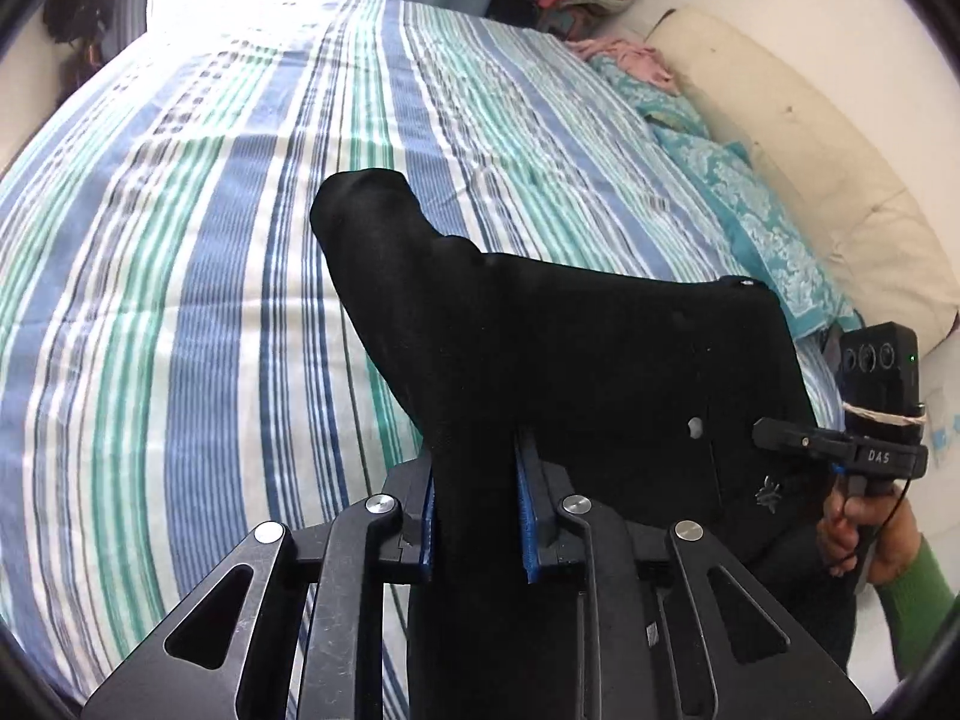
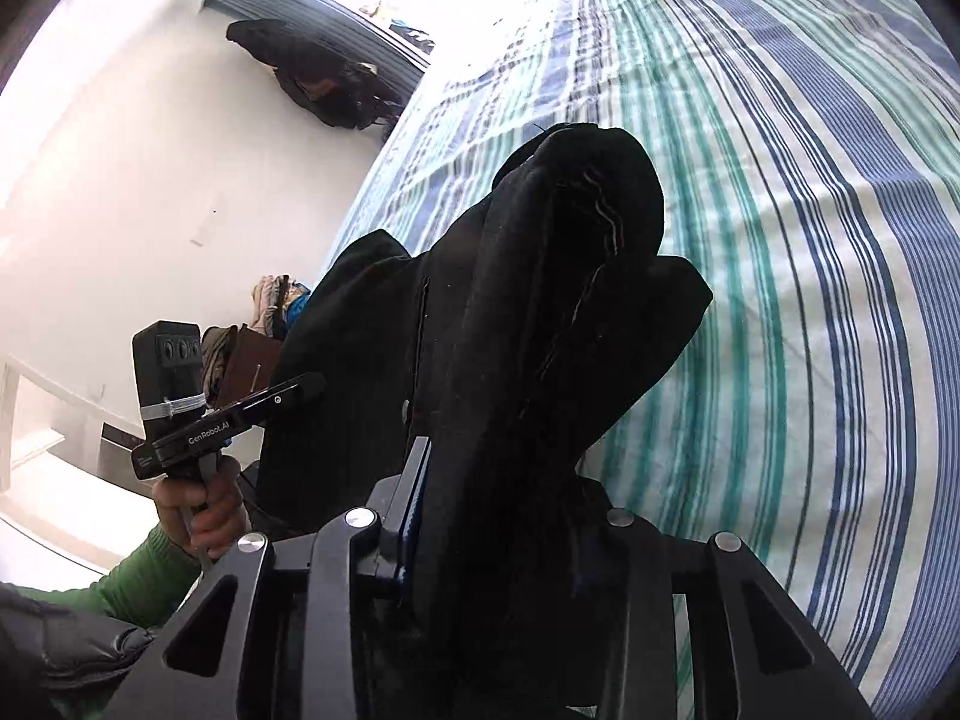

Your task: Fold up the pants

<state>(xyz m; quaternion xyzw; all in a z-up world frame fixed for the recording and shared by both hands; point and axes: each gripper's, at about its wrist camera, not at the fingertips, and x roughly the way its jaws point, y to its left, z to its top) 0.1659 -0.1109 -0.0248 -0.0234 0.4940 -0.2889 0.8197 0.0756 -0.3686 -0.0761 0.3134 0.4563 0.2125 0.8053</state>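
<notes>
Black pants (image 1: 540, 348) hang above the striped bed (image 1: 180, 240), lifted clear so they can be spread for folding. The left gripper (image 1: 477, 516) is clenched on one bunch of cloth, the right gripper (image 2: 498, 516) clamped on another thick bunch.

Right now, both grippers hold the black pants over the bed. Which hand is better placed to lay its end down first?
Probably the left. The left gripper pinches one thin fold of the black pants; the right gripper clamps a thick bunch over the striped bed.
</notes>
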